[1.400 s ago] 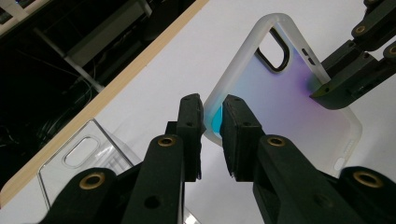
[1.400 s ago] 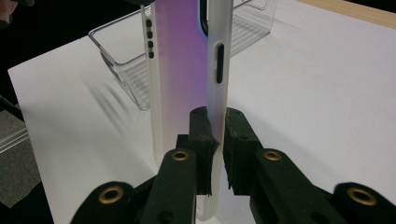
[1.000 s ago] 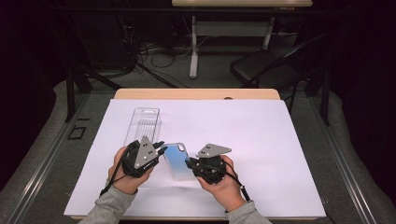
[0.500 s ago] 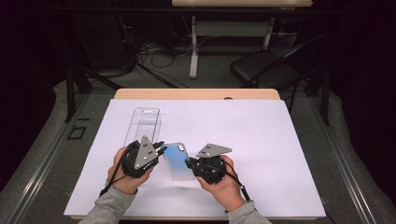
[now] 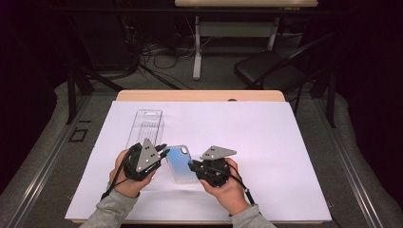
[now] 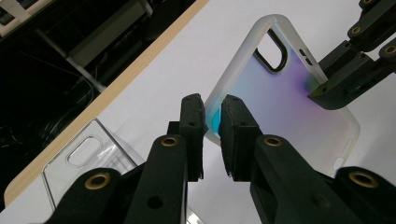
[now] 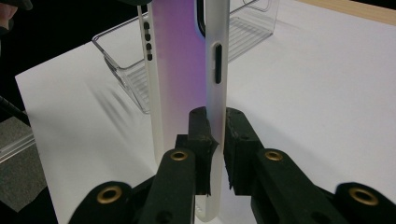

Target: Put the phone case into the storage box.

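Observation:
A translucent phone case with a blue-to-purple tint is held just above the white sheet between both grippers. My left gripper is shut on its left edge; in the left gripper view the jaws pinch the frosted rim of the case. My right gripper is shut on the opposite edge; in the right gripper view the jaws clamp the side wall of the case, just below its button slot. The right gripper also grips the rim in the left gripper view.
A clear plastic packaging shell lies on the white sheet just beyond my left hand, also seen as the shell. The table's wooden far edge runs behind it. A dark chair and cables stand beyond the table.

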`<action>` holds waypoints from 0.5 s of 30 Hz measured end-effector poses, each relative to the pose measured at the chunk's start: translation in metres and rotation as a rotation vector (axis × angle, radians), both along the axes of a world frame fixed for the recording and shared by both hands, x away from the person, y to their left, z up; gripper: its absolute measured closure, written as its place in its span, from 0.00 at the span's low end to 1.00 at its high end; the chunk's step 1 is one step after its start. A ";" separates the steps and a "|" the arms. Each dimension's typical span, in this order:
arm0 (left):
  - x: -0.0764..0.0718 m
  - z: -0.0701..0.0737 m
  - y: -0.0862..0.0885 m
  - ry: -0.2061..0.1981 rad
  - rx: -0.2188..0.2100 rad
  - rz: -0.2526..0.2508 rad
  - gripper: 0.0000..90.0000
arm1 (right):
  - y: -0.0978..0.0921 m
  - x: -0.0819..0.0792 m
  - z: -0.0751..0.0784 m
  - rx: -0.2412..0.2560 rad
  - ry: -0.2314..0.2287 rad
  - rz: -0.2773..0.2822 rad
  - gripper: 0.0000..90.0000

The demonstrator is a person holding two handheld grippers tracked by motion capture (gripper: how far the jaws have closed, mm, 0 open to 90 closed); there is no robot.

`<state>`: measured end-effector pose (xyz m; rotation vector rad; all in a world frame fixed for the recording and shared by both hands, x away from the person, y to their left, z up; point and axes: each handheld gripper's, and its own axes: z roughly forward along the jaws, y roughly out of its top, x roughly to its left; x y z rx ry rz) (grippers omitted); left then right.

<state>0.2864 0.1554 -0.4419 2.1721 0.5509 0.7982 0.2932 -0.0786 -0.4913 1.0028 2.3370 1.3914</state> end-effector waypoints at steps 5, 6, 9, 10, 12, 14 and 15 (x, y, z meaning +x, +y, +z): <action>0.000 0.000 0.000 -0.002 0.000 -0.003 0.89 | 0.000 0.001 -0.001 0.005 0.005 -0.002 0.90; 0.000 0.000 0.000 -0.004 0.002 -0.004 0.89 | -0.001 0.001 -0.001 0.008 0.006 -0.005 0.90; 0.000 0.000 0.000 0.000 -0.002 -0.006 0.89 | -0.001 0.001 -0.001 0.010 0.009 -0.006 0.89; 0.000 0.000 0.000 0.003 0.000 -0.009 0.89 | -0.002 0.002 -0.001 0.013 0.014 -0.004 0.89; -0.001 0.000 -0.001 0.004 0.003 -0.013 0.89 | -0.002 0.002 -0.001 0.013 0.015 -0.005 0.88; -0.001 0.000 -0.001 0.003 0.001 -0.014 0.89 | -0.002 0.002 -0.001 0.017 0.016 -0.004 0.88; -0.001 0.000 -0.001 0.002 0.003 -0.014 0.89 | -0.002 0.002 -0.001 0.019 0.016 -0.004 0.88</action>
